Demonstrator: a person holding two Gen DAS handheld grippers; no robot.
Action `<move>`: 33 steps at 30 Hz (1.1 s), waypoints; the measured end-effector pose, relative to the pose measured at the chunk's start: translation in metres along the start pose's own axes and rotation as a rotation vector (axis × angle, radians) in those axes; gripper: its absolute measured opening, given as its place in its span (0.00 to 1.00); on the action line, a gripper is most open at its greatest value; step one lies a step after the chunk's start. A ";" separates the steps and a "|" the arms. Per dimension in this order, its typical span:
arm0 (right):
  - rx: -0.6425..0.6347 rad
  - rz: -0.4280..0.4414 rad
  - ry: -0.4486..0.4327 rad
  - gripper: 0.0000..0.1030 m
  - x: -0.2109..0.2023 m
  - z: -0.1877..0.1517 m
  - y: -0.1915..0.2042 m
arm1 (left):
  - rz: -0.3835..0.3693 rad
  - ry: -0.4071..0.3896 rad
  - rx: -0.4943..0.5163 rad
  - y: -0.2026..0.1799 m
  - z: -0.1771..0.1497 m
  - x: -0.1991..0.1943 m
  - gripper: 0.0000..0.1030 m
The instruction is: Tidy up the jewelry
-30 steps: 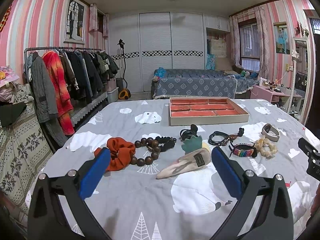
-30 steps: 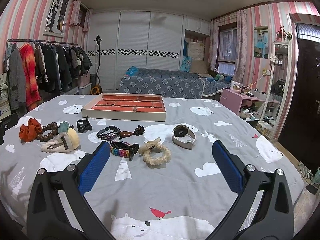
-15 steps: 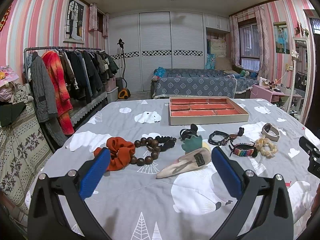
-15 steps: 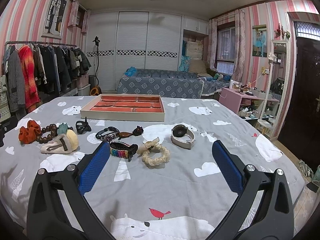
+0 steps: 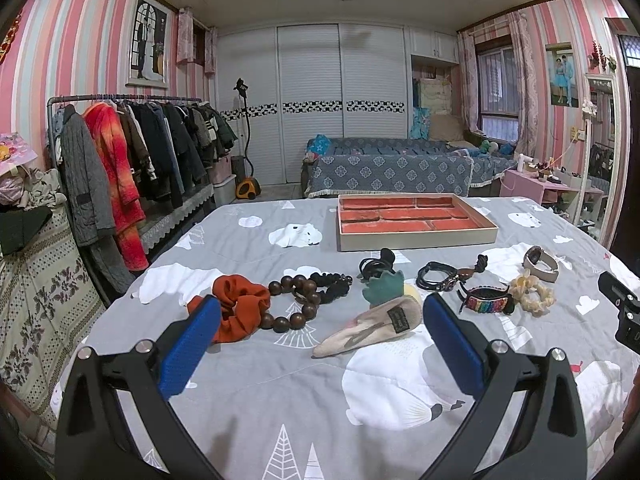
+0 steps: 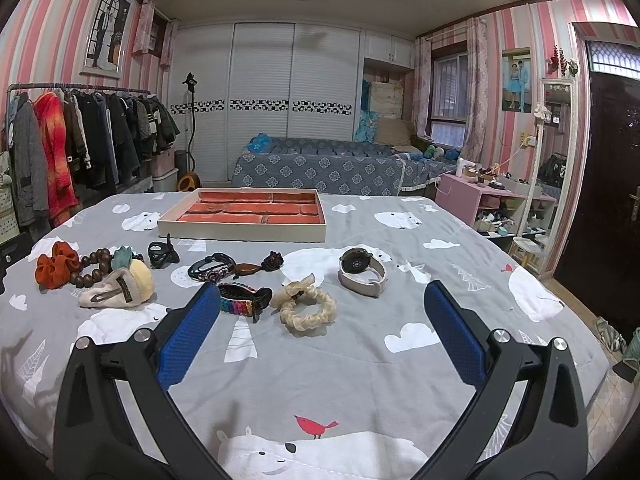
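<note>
Both low over the grey bedspread, facing 12 o'clock toward the tray; left-wrist view offset toward 9; shared scattered accessories.

My left gripper hangs level with its blue-padded jaws spread wide, holding nothing. My right gripper hangs the same way, jaws wide apart and nothing between them.

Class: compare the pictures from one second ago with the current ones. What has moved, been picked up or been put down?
Nothing visibly changed. Both grippers, left gripper and right gripper, stay open and hold nothing, and the accessories and the tray lie where they were.
</note>
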State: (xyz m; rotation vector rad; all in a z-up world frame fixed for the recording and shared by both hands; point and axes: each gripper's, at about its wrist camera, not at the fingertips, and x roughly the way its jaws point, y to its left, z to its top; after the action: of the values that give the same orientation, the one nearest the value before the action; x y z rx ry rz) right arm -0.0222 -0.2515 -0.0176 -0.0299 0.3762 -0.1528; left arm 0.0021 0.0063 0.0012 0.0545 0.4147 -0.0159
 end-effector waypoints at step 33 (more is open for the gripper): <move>-0.056 -0.029 0.031 0.96 0.024 -0.003 0.007 | -0.078 0.079 0.024 -0.010 -0.010 0.029 0.96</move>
State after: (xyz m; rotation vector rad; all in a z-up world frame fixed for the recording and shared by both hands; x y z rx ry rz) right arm -0.0006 -0.2482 -0.0296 -0.0889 0.4110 -0.1719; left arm 0.0243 -0.0030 -0.0203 0.0626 0.4952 -0.0961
